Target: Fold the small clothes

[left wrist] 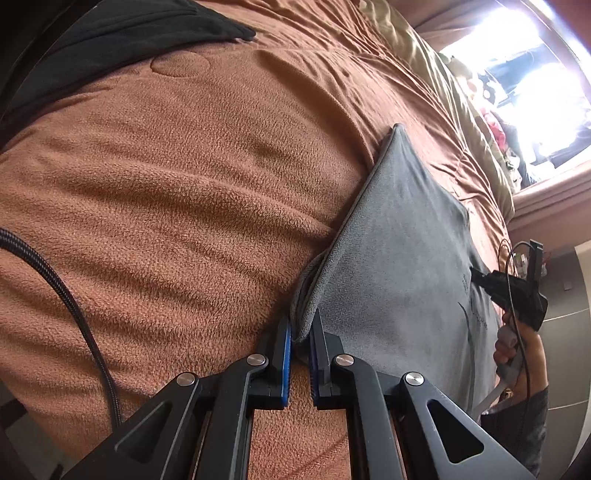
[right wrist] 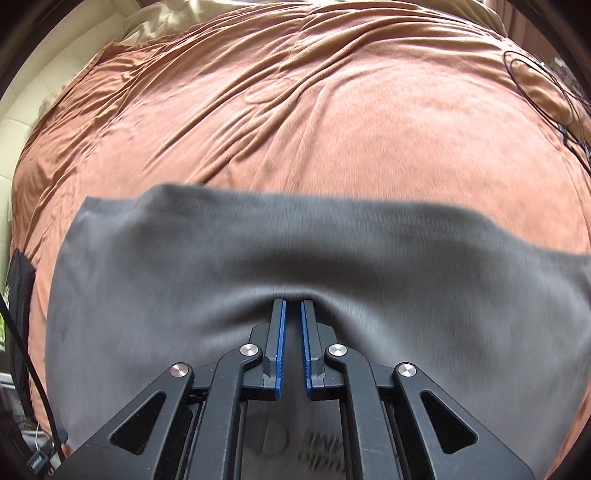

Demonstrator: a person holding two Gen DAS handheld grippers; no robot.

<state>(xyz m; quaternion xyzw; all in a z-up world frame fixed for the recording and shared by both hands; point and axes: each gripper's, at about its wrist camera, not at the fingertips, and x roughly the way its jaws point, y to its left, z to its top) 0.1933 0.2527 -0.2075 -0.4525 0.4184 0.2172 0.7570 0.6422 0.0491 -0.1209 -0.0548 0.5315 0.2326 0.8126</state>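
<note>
Blue-padded fingers (left wrist: 284, 354) of the left gripper (left wrist: 301, 343) fill the near edge of the left wrist view, drawn nearly together on a corner of the grey cloth (left wrist: 399, 251), whose doubled hem is pinched between them. From that corner the cloth is stretched away to the right over the brown blanket (left wrist: 166, 206), with its far corner lying flat. At the right edge of the same view the right gripper (left wrist: 476, 277) is seen, held in a hand (left wrist: 517, 350) and set against the cloth's right side. In the right wrist view the right gripper (right wrist: 293, 304) is shown with its fingers (right wrist: 281, 347) close together and a ridge of cloth (right wrist: 258, 258) gathered at their tips — clamped on it, as far as can be judged, though the fabric there is blurred. Dark print is visible on the cloth near the gripper body. A black garment (left wrist: 122, 33) lies well apart at the far left of the blanket, and a black cable (left wrist: 62, 295) crosses the near left. The step in hand appears to be a fold — the cloth already looks doubled at the left corner, and both held points seem ready to be carried across together. For the next move, both grips would need to be kept firm and level, and the held edge laid squarely on the opposite edge before either is released; uneven travel could leave the fold skewed.
</note>
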